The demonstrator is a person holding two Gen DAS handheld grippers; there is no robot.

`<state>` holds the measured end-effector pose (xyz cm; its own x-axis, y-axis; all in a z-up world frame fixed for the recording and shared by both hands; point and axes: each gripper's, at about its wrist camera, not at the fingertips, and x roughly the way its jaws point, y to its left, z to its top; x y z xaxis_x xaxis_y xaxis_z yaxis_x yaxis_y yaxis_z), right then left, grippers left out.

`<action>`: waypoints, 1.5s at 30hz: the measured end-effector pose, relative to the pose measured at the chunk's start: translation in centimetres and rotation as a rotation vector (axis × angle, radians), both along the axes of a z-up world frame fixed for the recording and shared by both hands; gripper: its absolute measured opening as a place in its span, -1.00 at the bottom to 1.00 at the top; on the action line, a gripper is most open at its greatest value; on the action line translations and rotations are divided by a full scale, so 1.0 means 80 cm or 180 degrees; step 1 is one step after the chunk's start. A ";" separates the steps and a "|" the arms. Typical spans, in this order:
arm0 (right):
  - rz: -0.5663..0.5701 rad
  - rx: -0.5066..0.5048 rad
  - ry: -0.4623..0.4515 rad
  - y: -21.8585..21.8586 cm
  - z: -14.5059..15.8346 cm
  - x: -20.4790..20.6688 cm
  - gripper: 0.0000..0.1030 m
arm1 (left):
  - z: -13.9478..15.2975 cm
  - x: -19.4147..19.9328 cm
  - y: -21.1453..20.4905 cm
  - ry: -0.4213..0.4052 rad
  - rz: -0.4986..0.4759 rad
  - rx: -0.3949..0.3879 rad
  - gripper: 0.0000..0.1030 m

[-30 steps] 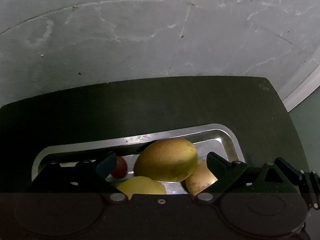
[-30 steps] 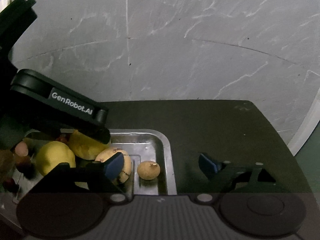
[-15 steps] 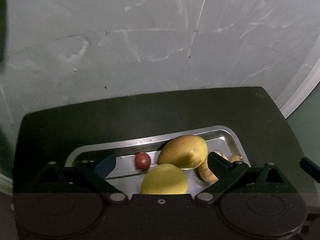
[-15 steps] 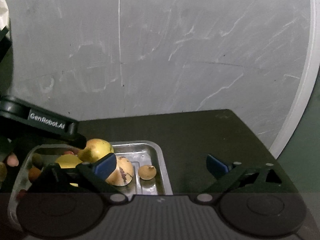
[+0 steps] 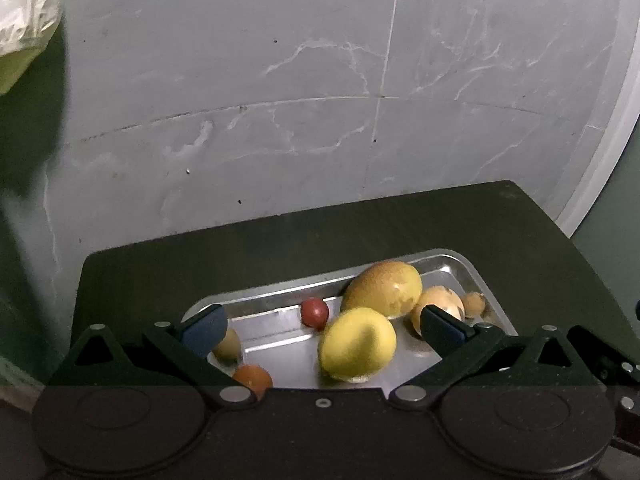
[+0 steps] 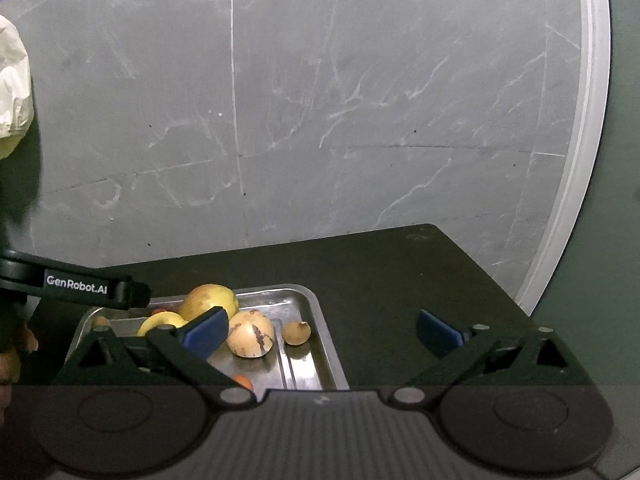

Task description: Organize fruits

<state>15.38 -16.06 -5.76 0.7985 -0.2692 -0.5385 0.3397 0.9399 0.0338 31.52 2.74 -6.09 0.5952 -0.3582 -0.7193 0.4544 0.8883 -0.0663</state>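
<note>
Both fingers (image 5: pixel 440 330) (image 6: pixel 438 336) spread apart, empty, above tray (image 5: pixel 476 276) of fruit, bare dark table (image 6: pixel 400 280) rightward.

Grey marbled floor tiles (image 5: pixel 320 100) are filling the upper frame. A dark table (image 6: pixel 380 272) is occupying the lower half. A pale baseboard strip (image 6: pixel 580 160) is curving down the right edge. Lighting is appearing dim.

Both wrist cameras look forward and down, close above the counter (image 5: pixel 280 240); both share the metal tray (image 6: pixel 316 308).
</note>
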 end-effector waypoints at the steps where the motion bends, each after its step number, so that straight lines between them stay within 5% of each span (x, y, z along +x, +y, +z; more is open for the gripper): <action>1: 0.0023 0.0005 0.0006 0.001 0.000 -0.002 0.99 | -0.001 -0.003 0.001 0.0001 -0.0001 -0.0007 0.99; 27: 0.0747 0.0083 -0.0555 -0.019 0.033 -0.109 1.00 | 0.030 -0.173 0.054 -0.0420 0.0933 -0.0120 0.99; 45: 0.1236 0.0090 -0.0606 -0.008 0.031 -0.195 1.00 | 0.041 -0.307 0.058 -0.0739 0.1266 0.0036 0.99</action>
<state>-0.25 -16.71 -3.25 0.9234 0.0835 -0.3746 -0.0537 0.9946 0.0892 6.98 7.40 -2.78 0.8308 -0.0621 -0.5531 0.0796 0.9968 0.0077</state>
